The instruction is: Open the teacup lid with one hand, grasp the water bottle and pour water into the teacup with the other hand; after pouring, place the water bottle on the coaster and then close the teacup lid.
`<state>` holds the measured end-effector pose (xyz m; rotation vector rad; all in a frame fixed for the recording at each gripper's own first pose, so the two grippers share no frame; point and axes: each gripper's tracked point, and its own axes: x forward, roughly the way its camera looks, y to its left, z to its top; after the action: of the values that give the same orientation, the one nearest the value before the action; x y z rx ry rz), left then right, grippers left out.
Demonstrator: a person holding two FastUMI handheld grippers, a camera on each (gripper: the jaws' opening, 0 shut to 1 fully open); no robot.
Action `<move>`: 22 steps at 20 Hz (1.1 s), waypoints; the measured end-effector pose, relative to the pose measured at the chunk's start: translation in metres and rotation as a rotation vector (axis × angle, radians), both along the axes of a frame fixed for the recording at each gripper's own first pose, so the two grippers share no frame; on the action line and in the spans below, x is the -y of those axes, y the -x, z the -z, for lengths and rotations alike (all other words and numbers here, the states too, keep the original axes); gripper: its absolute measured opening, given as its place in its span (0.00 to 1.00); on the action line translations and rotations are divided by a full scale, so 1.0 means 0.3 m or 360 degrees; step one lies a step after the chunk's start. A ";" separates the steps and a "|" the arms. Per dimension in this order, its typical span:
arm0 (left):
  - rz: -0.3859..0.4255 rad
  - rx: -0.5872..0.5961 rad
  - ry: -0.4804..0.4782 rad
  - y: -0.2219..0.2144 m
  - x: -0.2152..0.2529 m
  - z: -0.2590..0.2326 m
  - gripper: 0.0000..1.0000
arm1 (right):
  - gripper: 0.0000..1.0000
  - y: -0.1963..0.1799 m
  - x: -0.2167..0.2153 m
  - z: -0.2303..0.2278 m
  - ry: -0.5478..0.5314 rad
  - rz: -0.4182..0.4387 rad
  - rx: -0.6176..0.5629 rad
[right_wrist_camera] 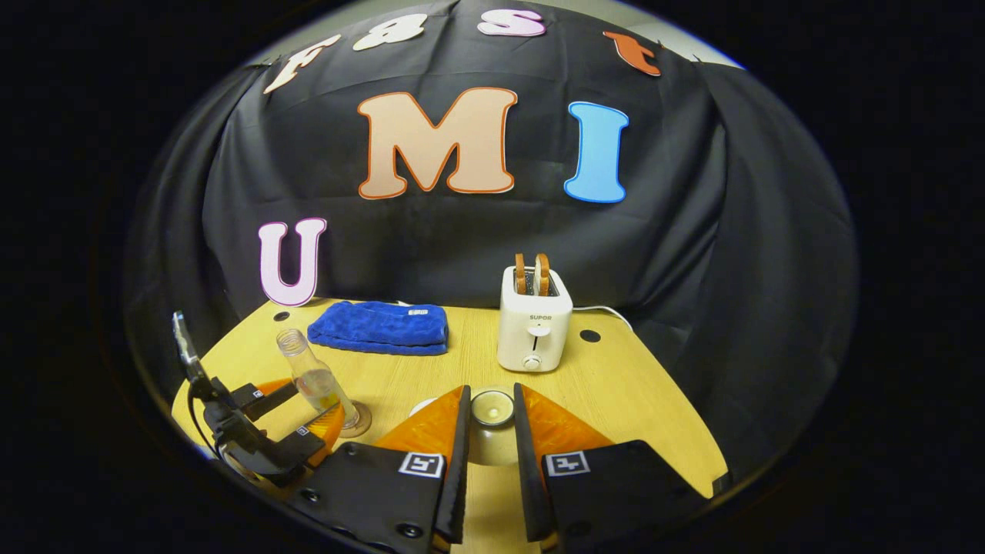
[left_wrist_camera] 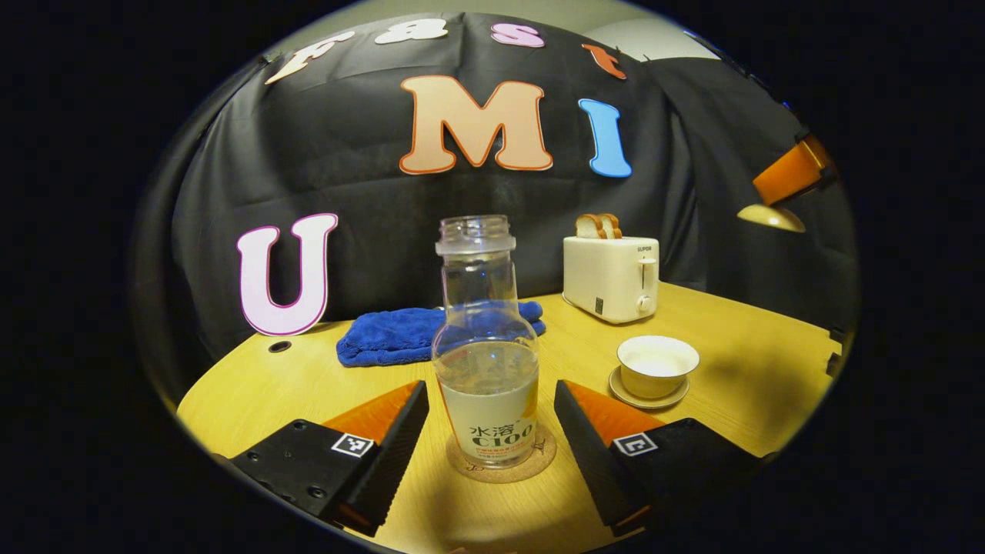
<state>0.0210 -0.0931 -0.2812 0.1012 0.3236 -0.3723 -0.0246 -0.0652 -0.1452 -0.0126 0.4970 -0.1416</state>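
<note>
Ribbed left gripper (left_wrist_camera: 491,431) open round clear bottle (left_wrist_camera: 486,346), cork coaster (left_wrist_camera: 502,462).

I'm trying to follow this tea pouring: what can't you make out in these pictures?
- Water in the teacup: in the left gripper view its pale inside is too small to judge.
- The teacup in the right gripper view: hidden beneath the teacup lid and the right claw holding it.
- The right claw's grip in the left gripper view: cut off at the view's edge.
</note>
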 end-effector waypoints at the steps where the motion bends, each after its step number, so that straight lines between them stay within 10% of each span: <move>1: -0.0005 -0.0013 -0.0012 -0.006 0.009 0.007 0.95 | 0.34 0.002 0.004 -0.005 0.0008 -0.0002 -0.0001; 5: -0.0003 -0.0022 -0.0025 -0.029 0.011 0.007 0.75 | 0.35 0.005 0.025 -0.014 -0.0001 0.0012 0.0001; 22: 0.0177 0.0010 -0.0632 -0.043 0.031 -0.035 0.69 | 0.36 0.034 0.161 -0.039 -0.0127 0.0069 0.0099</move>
<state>0.0339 -0.1022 -0.2707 0.5107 0.3838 -0.4142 -0.0348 -0.1135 -0.1334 0.0803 0.4405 -0.1643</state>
